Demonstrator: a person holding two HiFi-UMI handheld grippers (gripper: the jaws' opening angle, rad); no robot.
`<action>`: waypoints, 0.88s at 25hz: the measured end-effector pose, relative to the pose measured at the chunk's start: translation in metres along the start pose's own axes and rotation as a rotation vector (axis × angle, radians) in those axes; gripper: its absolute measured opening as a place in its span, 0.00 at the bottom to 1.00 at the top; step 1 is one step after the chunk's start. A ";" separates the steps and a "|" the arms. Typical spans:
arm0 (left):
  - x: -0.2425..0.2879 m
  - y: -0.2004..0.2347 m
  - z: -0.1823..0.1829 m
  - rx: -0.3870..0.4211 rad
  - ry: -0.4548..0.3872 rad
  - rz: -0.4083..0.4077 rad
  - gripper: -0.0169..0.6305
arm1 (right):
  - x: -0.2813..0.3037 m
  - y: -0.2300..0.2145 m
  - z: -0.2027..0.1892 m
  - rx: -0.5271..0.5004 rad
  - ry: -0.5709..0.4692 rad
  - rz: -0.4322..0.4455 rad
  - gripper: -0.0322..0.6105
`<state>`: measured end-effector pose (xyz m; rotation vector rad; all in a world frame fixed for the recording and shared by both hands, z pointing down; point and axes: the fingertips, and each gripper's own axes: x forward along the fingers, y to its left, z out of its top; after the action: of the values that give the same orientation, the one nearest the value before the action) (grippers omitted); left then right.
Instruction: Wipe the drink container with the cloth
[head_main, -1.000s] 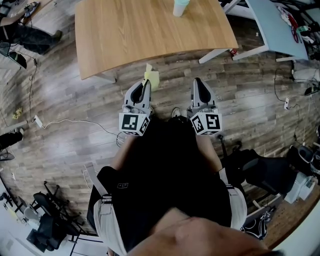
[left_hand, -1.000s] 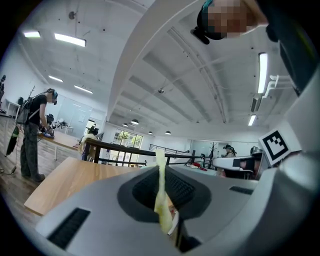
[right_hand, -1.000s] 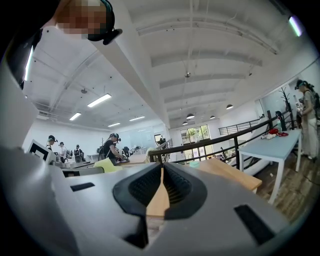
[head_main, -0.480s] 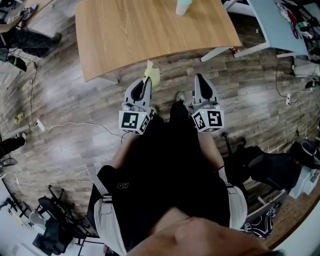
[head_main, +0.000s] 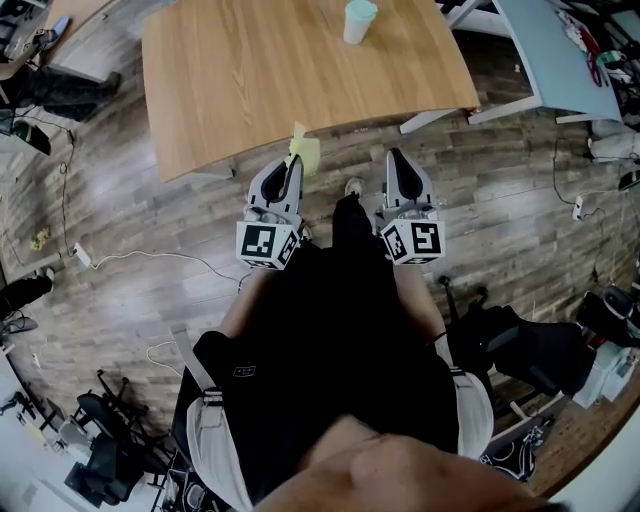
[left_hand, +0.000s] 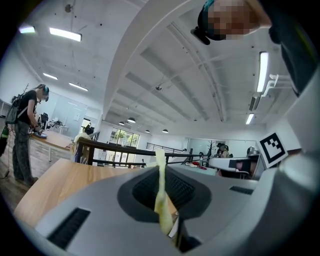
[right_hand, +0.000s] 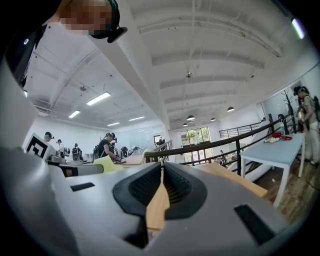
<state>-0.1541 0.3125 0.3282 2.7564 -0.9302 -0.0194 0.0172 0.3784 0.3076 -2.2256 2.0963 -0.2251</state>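
Observation:
The drink container, a pale cup with a mint-green lid, stands at the far edge of the wooden table. Both grippers hang over the floor, short of the table's near edge. My left gripper is shut on a yellow cloth, which sticks up past the fingertips. In the left gripper view the cloth is a thin strip pinched between the jaws of the left gripper. My right gripper is shut with nothing in it. The right gripper view shows the right gripper with its jaws nearly together and the cloth off to the left.
A white and blue table stands at the back right. Cables trail over the wood floor on the left. Black bags and gear lie at the right. Other people stand at benches in the distance.
The table and cup have slid nearer and lower in the head view, and the cup now shows whole. Both grippers keep their pose, the cloth still held.

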 end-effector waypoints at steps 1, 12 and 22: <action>0.010 0.000 0.000 0.002 0.003 0.002 0.08 | 0.008 -0.007 0.001 -0.002 0.001 0.006 0.11; 0.125 0.002 -0.007 -0.025 0.016 0.092 0.08 | 0.084 -0.087 0.008 -0.008 0.036 0.107 0.11; 0.181 0.005 -0.002 -0.033 0.005 0.209 0.08 | 0.144 -0.131 0.011 -0.003 0.059 0.233 0.11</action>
<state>-0.0122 0.2006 0.3426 2.6139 -1.1998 0.0080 0.1561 0.2428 0.3246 -1.9748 2.3629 -0.2744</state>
